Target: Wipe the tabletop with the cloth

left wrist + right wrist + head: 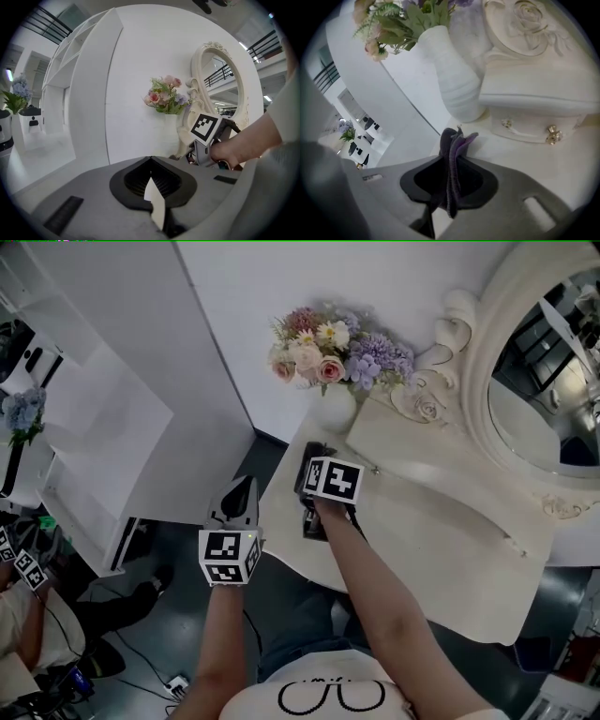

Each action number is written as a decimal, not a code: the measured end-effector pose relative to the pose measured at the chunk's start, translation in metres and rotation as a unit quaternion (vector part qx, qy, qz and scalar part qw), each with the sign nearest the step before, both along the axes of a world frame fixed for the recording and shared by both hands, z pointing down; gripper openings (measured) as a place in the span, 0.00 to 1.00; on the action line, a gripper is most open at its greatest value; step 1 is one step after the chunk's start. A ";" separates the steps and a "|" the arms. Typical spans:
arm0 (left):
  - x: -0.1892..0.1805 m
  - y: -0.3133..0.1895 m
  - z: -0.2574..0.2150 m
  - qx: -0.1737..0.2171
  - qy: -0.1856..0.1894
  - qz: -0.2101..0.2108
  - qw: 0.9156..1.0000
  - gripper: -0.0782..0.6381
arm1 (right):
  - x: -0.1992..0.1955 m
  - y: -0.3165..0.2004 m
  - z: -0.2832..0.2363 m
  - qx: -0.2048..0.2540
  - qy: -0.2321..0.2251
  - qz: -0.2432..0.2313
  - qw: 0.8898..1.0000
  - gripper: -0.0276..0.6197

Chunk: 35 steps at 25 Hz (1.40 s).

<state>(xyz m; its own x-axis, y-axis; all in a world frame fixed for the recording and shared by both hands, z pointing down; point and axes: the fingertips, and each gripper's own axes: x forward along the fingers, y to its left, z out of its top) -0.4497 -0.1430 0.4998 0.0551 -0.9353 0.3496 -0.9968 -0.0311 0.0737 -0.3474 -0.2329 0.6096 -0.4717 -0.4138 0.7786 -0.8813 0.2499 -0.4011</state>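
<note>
My right gripper [313,457] rests low over the near left corner of the cream tabletop [441,521]. It is shut on a dark purple cloth [452,161], which is bunched upright between the jaws and pokes out past their tips in the right gripper view. The cloth's lower edge hangs toward the tabletop [520,164]. My left gripper [240,489] hangs off the table's left side over the dark floor. Its jaws are shut with nothing held, and a pale sliver shows at their seam [154,201]. The right gripper's marker cube [206,127] is visible in the left gripper view.
A white ribbed vase [457,79] of flowers [328,348] stands just ahead of the cloth, beside a small cream drawer box [534,110] with knobs. An ornate oval mirror [553,381] rises at the back right. A white shelf unit [103,418] stands left; cables [173,685] lie on the floor.
</note>
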 end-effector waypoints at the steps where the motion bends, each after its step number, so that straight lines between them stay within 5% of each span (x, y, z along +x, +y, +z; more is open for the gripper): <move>1: -0.003 0.003 0.001 -0.002 0.001 -0.006 1.000 0.11 | -0.007 0.000 0.000 -0.002 -0.003 -0.005 1.000 0.17; 8: -0.009 0.016 0.009 -0.016 0.005 -0.020 1.000 0.11 | -0.042 0.008 -0.005 -0.018 -0.078 -0.034 0.996 0.17; 16: 0.017 0.001 -0.001 -0.004 0.009 -0.003 1.000 0.11 | -0.016 0.018 -0.045 0.023 -0.164 -0.050 0.985 0.17; 23: 0.069 -0.007 -0.020 0.015 0.010 0.021 1.000 0.11 | 0.044 0.030 -0.088 0.073 -0.189 -0.050 0.978 0.17; 35: 0.189 0.005 -0.060 0.048 0.018 0.082 0.995 0.11 | 0.200 0.074 -0.148 0.160 -0.187 -0.012 0.969 0.17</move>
